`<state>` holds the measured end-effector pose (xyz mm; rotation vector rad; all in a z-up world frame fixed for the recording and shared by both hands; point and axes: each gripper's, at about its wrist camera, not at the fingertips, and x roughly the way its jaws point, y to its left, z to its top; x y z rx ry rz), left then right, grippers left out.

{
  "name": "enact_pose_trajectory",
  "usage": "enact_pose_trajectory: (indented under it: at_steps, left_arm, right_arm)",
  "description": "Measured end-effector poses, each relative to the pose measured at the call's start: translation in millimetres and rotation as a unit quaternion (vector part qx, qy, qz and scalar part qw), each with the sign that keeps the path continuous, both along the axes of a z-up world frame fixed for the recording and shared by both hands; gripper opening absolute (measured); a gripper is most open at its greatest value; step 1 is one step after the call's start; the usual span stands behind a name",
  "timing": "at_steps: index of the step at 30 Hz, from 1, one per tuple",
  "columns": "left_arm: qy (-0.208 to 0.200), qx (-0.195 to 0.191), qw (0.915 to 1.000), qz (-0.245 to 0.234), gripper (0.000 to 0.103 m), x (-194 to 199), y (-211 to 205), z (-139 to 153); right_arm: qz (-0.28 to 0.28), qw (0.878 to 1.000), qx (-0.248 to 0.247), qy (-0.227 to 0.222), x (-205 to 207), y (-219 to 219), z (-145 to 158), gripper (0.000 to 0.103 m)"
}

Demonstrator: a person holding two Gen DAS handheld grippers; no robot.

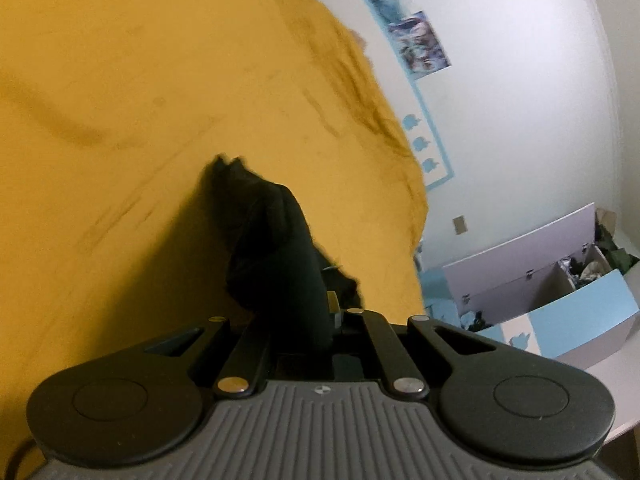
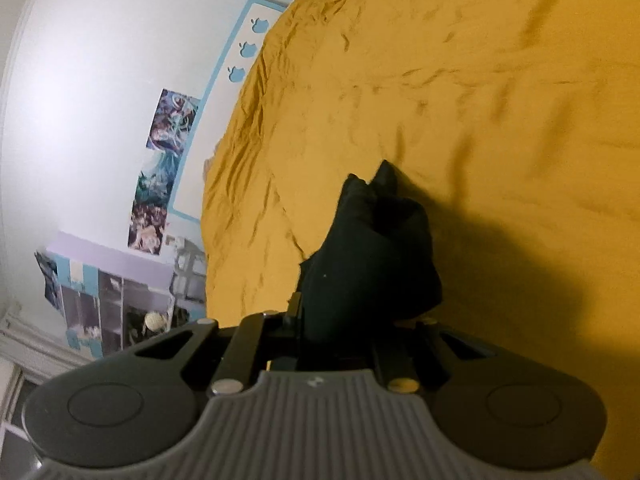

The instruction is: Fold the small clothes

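1. Left gripper point(image 1: 298, 308): jaws clamped on black garment point(image 1: 276, 248).
2. Right gripper point(image 2: 352, 312): jaws clamped on black garment point(image 2: 376, 256).
3. Garment: bunched, raised over yellow bedcover point(image 1: 140, 80).

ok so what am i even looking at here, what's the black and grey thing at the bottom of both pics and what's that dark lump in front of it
No robot arm here: a person carries a hand-held gripper in each hand, and each gripper has a wide-angle camera looking forward along its two fingers. The ridged grey and black shape at the bottom of each picture is the gripper's own body. One picture comes from the left gripper, the other from the right gripper. The yellow surface is a bedspread. The dark lump is a small black garment: both grippers are shut on bunched black fabric, which covers the fingers. Whether it is one garment or two, I cannot tell.
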<state>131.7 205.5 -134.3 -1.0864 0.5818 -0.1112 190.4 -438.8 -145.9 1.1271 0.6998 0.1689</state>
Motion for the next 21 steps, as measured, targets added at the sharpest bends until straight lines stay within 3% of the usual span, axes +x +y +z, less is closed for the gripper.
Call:
enact_pose_trajectory:
  at_steps: [5, 7, 9, 13, 14, 16, 19, 21]
  left_arm:
    - [0.071, -0.006, 0.9975, -0.003, 0.005, -56, -2, -58]
    - [0.069, -0.024, 0.9973, 0.006, 0.011, -67, 7, -80]
    - [0.063, -0.046, 0.9968, 0.012, 0.014, -74, 18, -83]
    - [0.065, 0.018, 0.9975, 0.018, 0.022, -91, 38, -47]
    - [0.063, 0.035, 0.9972, 0.017, 0.023, -97, 38, -38]
    - [0.052, 0.083, 0.9950, 0.021, 0.023, -105, 32, -15]
    - [0.010, 0.161, 0.9868, 0.018, 0.023, -105, 3, 21]
    - [-0.019, 0.192, 0.9812, -0.005, 0.029, -91, -24, 39]
  right_arm:
    - [-0.002, 0.999, -0.022, 0.048, -68, -36, -34, 0.008]
    - [-0.010, 0.997, -0.021, 0.068, -80, -43, -57, 0.009]
    - [-0.021, 0.997, -0.042, 0.056, -91, -49, -69, 0.009]
    - [-0.036, 0.997, -0.054, 0.044, -108, -64, -58, 0.023]
    - [-0.044, 0.996, -0.070, 0.042, -114, -68, -50, 0.031]
    - [-0.061, 0.988, -0.136, 0.027, -124, -69, -27, 0.032]
    - [-0.051, 0.965, -0.252, -0.051, -139, -39, 14, 0.032]
    - [-0.015, 0.939, -0.327, -0.101, -142, 5, 38, 0.032]
